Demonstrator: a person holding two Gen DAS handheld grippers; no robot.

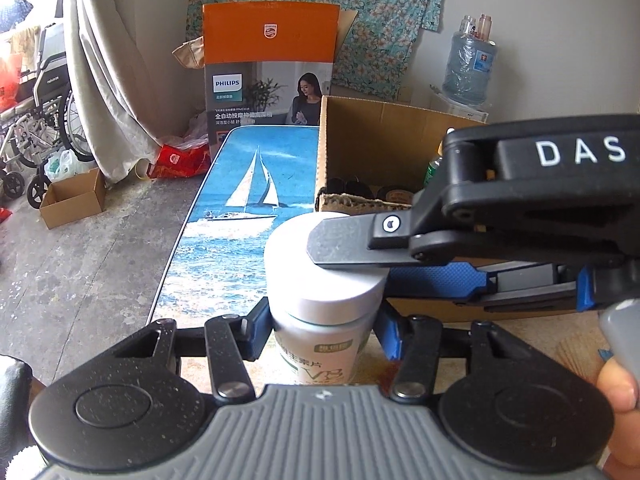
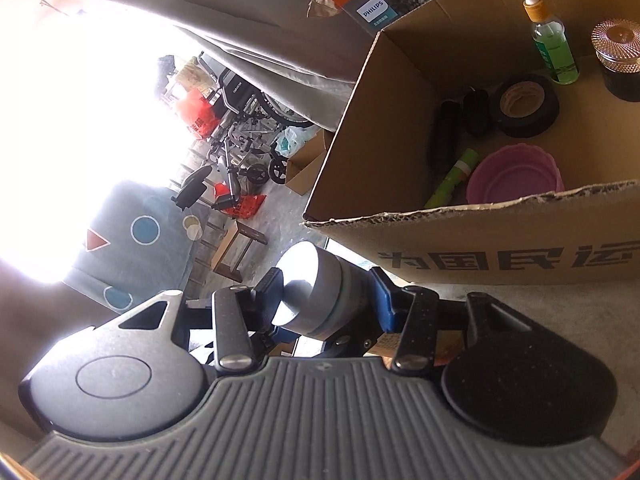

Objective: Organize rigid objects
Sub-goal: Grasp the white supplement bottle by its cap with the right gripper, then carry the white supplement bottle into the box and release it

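Both sets of jaws are partly closed on one white vitamin bottle [image 1: 320, 320]. Seen from the left wrist, the left gripper [image 1: 322, 334] presses its blue pads against the bottle's body just under the white cap [image 1: 320, 264], while the right gripper [image 1: 360, 264] reaches in from three o'clock, one finger lying across the cap's top and the other, with its blue pad, against the cap's side. The right wrist view shows that cap [image 2: 316, 292] turned sideways between its own pads [image 2: 384, 296]. The bottle stands upright on the table [image 1: 520, 332], just beside an open cardboard box [image 1: 360, 132] at one o'clock. Only the right wrist view looks into the box: a green dropper bottle [image 2: 554, 48], a roll of black tape [image 2: 524, 104], a pink bowl [image 2: 516, 176] and a dark jar [image 2: 620, 60]. Only the left wrist view shows a sailboat picture board [image 1: 240, 200] at eleven o'clock.
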